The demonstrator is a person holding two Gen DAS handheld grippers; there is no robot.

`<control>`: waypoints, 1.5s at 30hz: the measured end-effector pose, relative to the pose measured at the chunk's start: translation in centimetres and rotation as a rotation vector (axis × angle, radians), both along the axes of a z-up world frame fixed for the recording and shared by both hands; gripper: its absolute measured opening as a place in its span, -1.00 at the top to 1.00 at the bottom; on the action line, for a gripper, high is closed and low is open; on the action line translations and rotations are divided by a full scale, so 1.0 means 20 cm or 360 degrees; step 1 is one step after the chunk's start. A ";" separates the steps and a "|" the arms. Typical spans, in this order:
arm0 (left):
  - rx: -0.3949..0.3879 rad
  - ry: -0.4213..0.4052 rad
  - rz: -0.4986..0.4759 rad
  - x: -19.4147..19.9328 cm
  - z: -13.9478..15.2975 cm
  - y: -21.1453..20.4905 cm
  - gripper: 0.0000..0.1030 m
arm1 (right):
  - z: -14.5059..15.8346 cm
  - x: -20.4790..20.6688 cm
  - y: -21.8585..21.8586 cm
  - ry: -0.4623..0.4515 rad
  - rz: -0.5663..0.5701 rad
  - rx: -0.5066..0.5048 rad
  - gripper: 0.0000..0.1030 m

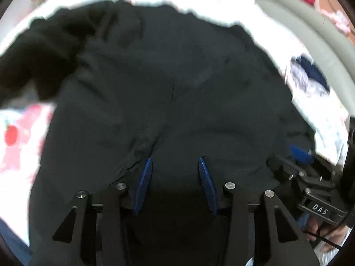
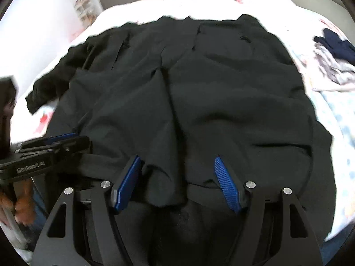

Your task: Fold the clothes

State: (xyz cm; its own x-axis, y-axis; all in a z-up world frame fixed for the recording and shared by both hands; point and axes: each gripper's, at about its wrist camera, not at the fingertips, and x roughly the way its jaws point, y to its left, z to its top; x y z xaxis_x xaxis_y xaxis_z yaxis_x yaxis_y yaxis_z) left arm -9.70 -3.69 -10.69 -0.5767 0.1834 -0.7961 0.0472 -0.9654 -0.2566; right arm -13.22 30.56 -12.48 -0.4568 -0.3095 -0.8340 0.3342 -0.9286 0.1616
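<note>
A black garment [image 2: 199, 93] lies spread across a white bed [image 2: 137, 11], its near hem at both grippers, seemingly laid flat for folding. One dark sleeve [image 2: 48, 88] trails off at 9 o'clock. The right gripper [image 2: 177, 177] stands wide with hem cloth bunched between its jaws; the left gripper [image 1: 175, 177] is likewise wide over the fabric. A small clothes pile [image 2: 332, 59] sits at 2 o'clock, clear of the garment.
</note>
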 end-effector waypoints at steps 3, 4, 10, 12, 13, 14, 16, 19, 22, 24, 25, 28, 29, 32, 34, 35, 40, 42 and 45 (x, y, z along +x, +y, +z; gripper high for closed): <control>-0.0039 -0.0047 -0.0026 -0.01 -0.04 0.03 -0.20 | 0.08 -0.01 -0.01 0.0072 -0.0020 -0.0075 -0.42; -0.0051 -0.0081 -0.0037 -0.02 -0.06 0.04 -0.21 | 0.08 -0.02 -0.03 0.0099 -0.0008 -0.0039 -0.44; -0.0049 -0.0294 -0.0089 0.00 -0.17 0.04 0.01 | 0.08 -0.02 0.01 0.0083 -0.0042 -0.0053 -0.42; -0.0001 -0.0233 -0.0098 0.06 -0.12 0.02 -0.10 | 0.08 -0.01 0.04 0.0065 -0.0061 -0.0074 -0.44; 0.0014 -0.0219 -0.0097 0.06 -0.11 0.01 -0.13 | 0.08 -0.01 0.05 0.0056 -0.0070 -0.0085 -0.44; 0.0029 -0.0206 -0.0096 0.06 -0.11 0.01 -0.14 | 0.08 -0.01 0.06 0.0047 -0.0080 -0.0095 -0.46; 0.0058 -0.0180 -0.0095 0.07 -0.10 0.00 -0.19 | 0.08 0.00 0.01 0.0098 -0.0040 -0.0022 -0.57; 0.0102 -0.0140 -0.0093 0.08 -0.08 -0.01 -0.16 | -0.03 -0.01 -0.07 0.0018 0.0021 0.0136 -0.55; 0.0146 -0.0101 -0.0091 0.08 -0.07 -0.03 -0.17 | -0.06 0.02 -0.05 0.0008 0.0022 0.0158 -0.54; 0.0163 -0.0086 -0.0090 0.08 -0.07 -0.03 -0.17 | 0.00 0.06 -0.01 0.0065 -0.0002 0.0106 -0.54; 0.0158 -0.0091 -0.0092 0.08 -0.07 -0.03 -0.17 | 0.03 0.06 -0.01 0.0105 -0.0009 0.0069 -0.54; 0.0144 -0.0106 -0.0096 0.07 -0.09 -0.03 -0.18 | 0.03 0.06 -0.02 0.0125 0.0019 0.0053 -0.54; 0.0137 -0.0117 -0.0088 0.07 -0.11 -0.04 -0.17 | 0.02 0.05 -0.03 0.0113 0.0037 0.0066 -0.54; 0.0153 -0.0119 -0.0046 0.11 -0.13 -0.09 -0.15 | -0.06 0.04 -0.05 0.0042 0.0048 0.0182 -0.53; 0.0274 -0.0031 -0.0014 0.15 -0.08 -0.15 -0.15 | -0.03 0.05 -0.03 0.0049 -0.0004 0.0128 -0.53; 0.0325 0.0009 -0.0008 0.16 -0.06 -0.17 -0.15 | 0.00 0.06 -0.02 0.0050 -0.0048 0.0081 -0.54; 0.0114 -0.0209 -0.0030 0.06 -0.21 -0.07 -0.05 | -0.02 0.07 -0.14 0.0092 0.0076 0.0152 -0.54; 0.0064 -0.0193 -0.0042 0.09 -0.18 -0.04 -0.05 | -0.07 0.07 -0.13 0.0084 0.0089 0.0228 -0.51; 0.0040 -0.0144 0.0010 0.13 -0.12 -0.10 -0.06 | -0.04 0.07 -0.06 0.0080 0.0014 0.0228 -0.51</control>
